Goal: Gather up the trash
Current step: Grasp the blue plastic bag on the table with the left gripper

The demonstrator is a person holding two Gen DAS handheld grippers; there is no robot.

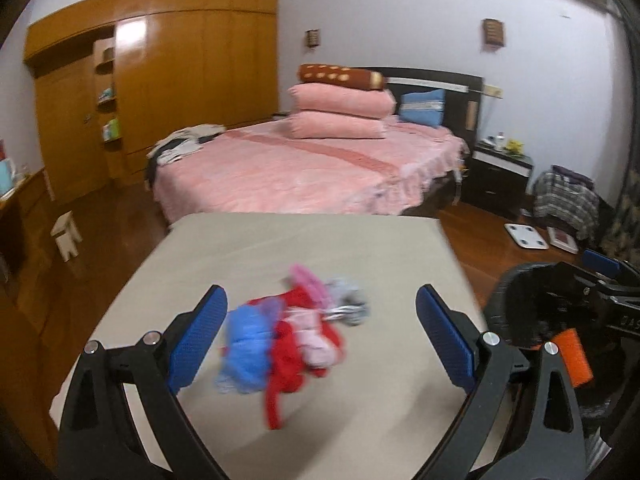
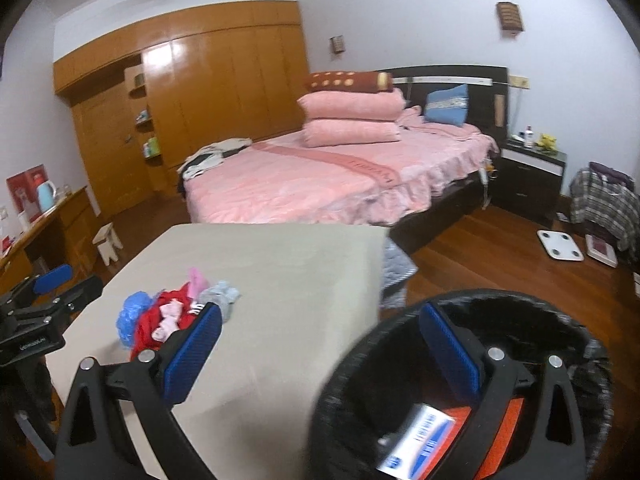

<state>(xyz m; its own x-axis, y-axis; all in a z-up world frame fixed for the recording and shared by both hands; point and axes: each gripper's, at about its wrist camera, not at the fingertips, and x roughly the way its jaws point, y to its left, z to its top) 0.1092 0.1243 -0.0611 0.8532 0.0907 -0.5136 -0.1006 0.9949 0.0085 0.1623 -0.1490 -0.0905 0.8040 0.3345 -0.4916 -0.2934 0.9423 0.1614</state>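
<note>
Trash sits in two places as we see it. Straight ahead of our left gripper (image 1: 320,334), between its blue pads and a little beyond them, a jumbled pile of scraps (image 1: 294,334) lies on the beige tabletop (image 1: 280,248): a crumpled blue piece nearest the left finger, red material sprawled through the middle with a strip trailing back toward us, pale pink bits on top, and a grey-and-white striped wad on the far right side. The pile is blurred, so we cannot tell whether it is cloth or wrapper. The left jaws stand wide apart, holding nothing and not touching the pile.

Our right gripper (image 2: 320,346) is also spread wide and empty. Its left finger hangs over the tabletop edge, with the same pile just beyond and to the left of that fingertip. Its right finger hangs over the mouth of a black bin (image 2: 520,312) lined with a dark bag, which stands just off the table's right side. Inside the bin, below that finger, we see a white-and-blue printed packet (image 2: 420,436) lying on something orange (image 2: 514,412).
</note>
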